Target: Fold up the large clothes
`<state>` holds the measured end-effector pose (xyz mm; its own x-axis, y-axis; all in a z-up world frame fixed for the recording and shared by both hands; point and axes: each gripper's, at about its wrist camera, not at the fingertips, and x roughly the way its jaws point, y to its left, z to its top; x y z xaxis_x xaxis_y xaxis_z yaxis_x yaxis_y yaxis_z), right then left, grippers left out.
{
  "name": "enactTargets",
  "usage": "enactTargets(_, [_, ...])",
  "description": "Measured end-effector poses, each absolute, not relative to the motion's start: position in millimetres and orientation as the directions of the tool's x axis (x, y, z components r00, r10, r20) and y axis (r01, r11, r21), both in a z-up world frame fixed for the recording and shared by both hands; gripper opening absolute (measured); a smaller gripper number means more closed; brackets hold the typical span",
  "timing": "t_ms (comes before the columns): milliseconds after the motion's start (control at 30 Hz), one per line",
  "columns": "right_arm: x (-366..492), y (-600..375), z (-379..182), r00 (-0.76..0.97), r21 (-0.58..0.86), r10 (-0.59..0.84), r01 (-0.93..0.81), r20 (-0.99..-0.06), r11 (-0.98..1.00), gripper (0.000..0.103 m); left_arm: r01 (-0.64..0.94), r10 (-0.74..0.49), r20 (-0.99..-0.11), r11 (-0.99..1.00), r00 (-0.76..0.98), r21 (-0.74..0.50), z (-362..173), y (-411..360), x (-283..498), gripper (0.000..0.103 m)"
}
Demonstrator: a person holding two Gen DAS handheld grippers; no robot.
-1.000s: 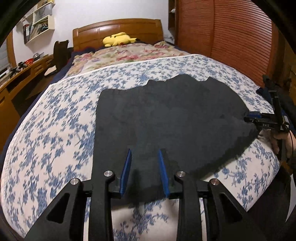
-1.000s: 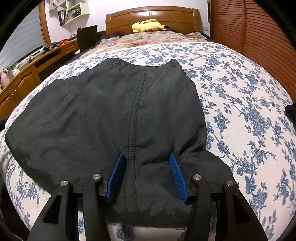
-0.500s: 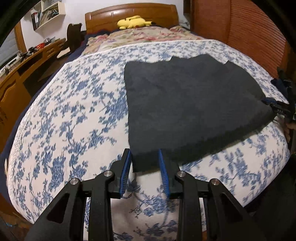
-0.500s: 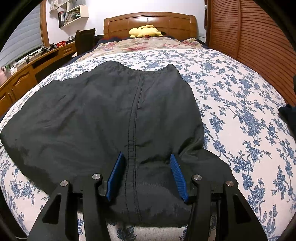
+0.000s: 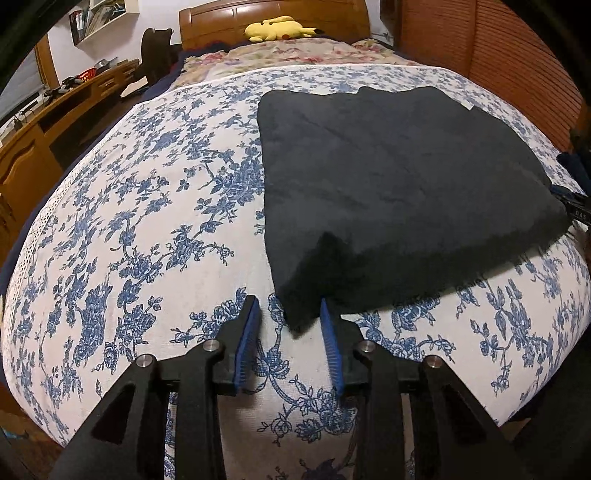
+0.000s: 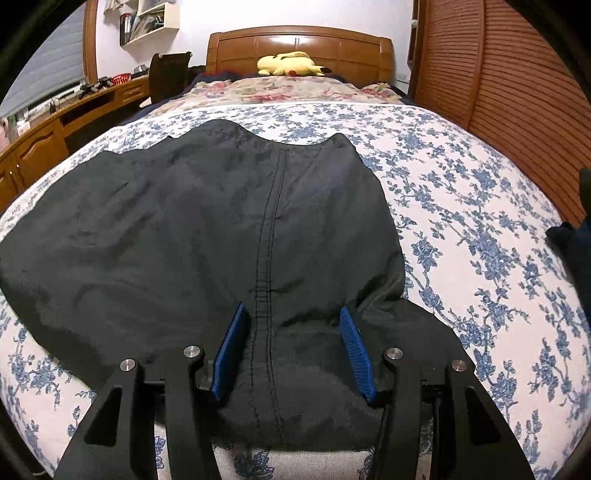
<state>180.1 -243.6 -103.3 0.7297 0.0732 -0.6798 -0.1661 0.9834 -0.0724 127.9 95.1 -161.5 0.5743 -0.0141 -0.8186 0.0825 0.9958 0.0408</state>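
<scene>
A black garment (image 5: pixel 388 184) lies spread flat on the blue-flowered bedspread (image 5: pixel 147 221). My left gripper (image 5: pixel 290 317) hovers low at its near left corner. The jaws are opening. The corner's tip lies between them beside the right pad (image 5: pixel 330 339), and neither pad squeezes it. In the right wrist view the same garment (image 6: pixel 184 240) fills the middle. My right gripper (image 6: pixel 291 325) is closed on a wide bunch of its near edge, with a stitched seam (image 6: pixel 269 221) running up between the pads. The right gripper (image 5: pixel 574 208) shows at the garment's pointed right corner.
A yellow plush toy (image 5: pixel 277 29) lies by the wooden headboard (image 6: pixel 295 44). A slatted wooden wardrobe (image 6: pixel 517 92) stands along the right, a desk (image 5: pixel 37 129) along the left. Another dark cloth (image 6: pixel 572 240) lies at the bed's right edge.
My left gripper sank and slid off the garment's middle to its near left corner, and its jaws spread a little. The right gripper's hold on the fabric looks the same.
</scene>
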Motion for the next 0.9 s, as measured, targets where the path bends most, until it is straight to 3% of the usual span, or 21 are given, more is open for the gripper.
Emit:
enactTargets(100, [180, -244, -103, 0.731, -0.075, 0.070, -0.164, -0.679, 0.984, 0.055, 0.074, -0.005, -0.823, 0.996, 0.568, 0.046, -164, 97, 135, 0.041])
enactTargets(267, [181, -245, -102, 0.728, -0.071, 0.075, -0.168, -0.681, 0.983, 0.055, 0.034, 0.005, -0.834, 0.999, 0.551, 0.028, -169, 108, 149, 0.060])
enactTargets(433, [181, -247, -102, 0.728, -0.073, 0.075, -0.170, -0.681, 0.983, 0.055, -0.025, 0.102, -0.829, 0.994, 0.551, 0.106, -175, 110, 159, 0.082])
enactTargets(700, [181, -250, -101, 0.730, -0.081, 0.072, -0.172, -0.680, 0.982, 0.055, -0.045, 0.099, -0.818, 0.995, 0.566, 0.089, -174, 117, 157, 0.083])
enactTargets(900, [180, -246, -100, 0.734, -0.104, 0.055, -0.169, -0.676, 0.980, 0.055, -0.018, 0.001, -0.804, 1.000, 0.594, -0.012, -157, 121, 141, 0.083])
